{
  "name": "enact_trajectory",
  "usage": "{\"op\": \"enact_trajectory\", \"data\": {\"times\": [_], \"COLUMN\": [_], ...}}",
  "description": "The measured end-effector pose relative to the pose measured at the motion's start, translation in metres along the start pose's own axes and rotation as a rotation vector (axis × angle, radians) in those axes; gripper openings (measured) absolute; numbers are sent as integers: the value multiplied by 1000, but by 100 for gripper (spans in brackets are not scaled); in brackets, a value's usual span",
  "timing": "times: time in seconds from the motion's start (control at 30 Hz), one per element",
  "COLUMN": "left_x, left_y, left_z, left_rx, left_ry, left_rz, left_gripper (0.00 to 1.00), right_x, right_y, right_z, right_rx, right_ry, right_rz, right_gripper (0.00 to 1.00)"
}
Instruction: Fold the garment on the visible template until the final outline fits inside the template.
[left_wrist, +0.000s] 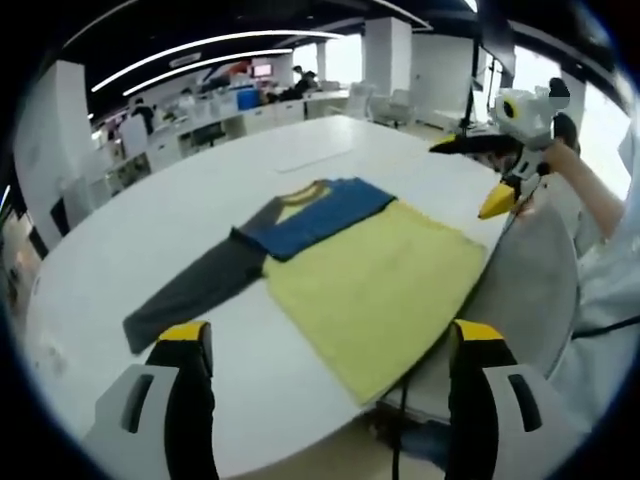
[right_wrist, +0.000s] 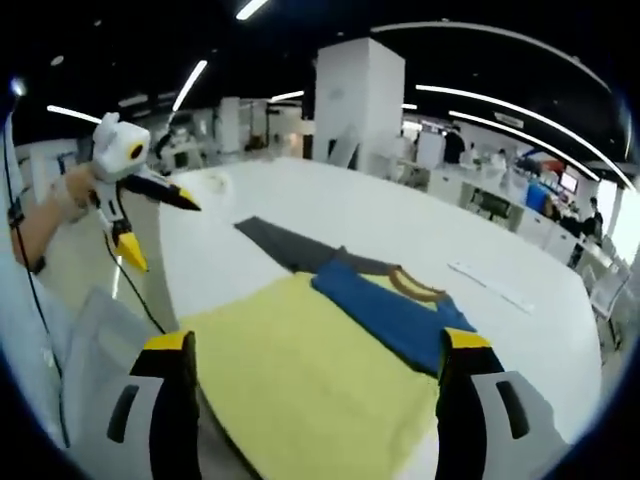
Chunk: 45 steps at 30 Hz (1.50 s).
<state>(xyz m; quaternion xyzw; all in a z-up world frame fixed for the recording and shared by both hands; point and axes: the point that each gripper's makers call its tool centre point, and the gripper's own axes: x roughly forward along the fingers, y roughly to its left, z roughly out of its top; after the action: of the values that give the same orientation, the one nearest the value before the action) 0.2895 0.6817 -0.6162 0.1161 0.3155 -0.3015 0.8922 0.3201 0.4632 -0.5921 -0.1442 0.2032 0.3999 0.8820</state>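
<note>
Partly folded shirt on a white table, two tongs held above it.

The garment (left_wrist: 345, 265), yellow with blue top and one grey sleeve spread, lies flat on the table (left_wrist: 200, 190) ahead of the left tongs (left_wrist: 330, 345) and right tongs (right_wrist: 315, 350); both are wide open, holding nothing, clear of the cloth.

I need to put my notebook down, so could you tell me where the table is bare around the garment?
The white table is bare beyond the collar, toward the far desks, and beside the grey sleeve toward the left gripper. The near edge is crowded: the yellow garment reaches it.
</note>
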Motion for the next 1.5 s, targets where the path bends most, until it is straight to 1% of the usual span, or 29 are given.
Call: {"op": "enact_trajectory", "data": {"times": [0.13,0.27,0.43,0.5,0.6,0.83,0.93,1.13,1.37,1.5], "left_x": [0,-1,-2,-3,-3,-2,1,0,-1,-2], "left_y": [-2,-2,-2,-2,-2,-1,-1,8,22,31], "left_z": [1,0,-3,-3,-4,0,1,4,3,0], "left_rx": [3,4,1,1,5,14,22,37,41,40], "left_ry": [-2,-2,4,3,8,-1,0,-3,6,12], "left_rz": [-1,-2,-2,-2,-3,-5,-14,-10,8,20], "left_gripper": [95,95,95,95,95,95,95,95,94,94], "right_x": [-8,-16,-26,-29,-29,-31,-32,-32,-30,-29], "right_y": [1,-2,-4,-3,0,-4,-8,-7,-11,-11], "right_z": [-4,-6,-13,-14,-17,-21,-21,-24,-28,-28], "right_rx": [-11,19,37,47,81,76,87,93,96,99], "right_ry": [17,2,11,5,-5,10,4,14,24,23], "right_rz": [0,-19,-56,-56,-43,-71,-83,-89,-104,-104], "right_gripper": [100,100,100,100,100,100,100,100,100,100]}}
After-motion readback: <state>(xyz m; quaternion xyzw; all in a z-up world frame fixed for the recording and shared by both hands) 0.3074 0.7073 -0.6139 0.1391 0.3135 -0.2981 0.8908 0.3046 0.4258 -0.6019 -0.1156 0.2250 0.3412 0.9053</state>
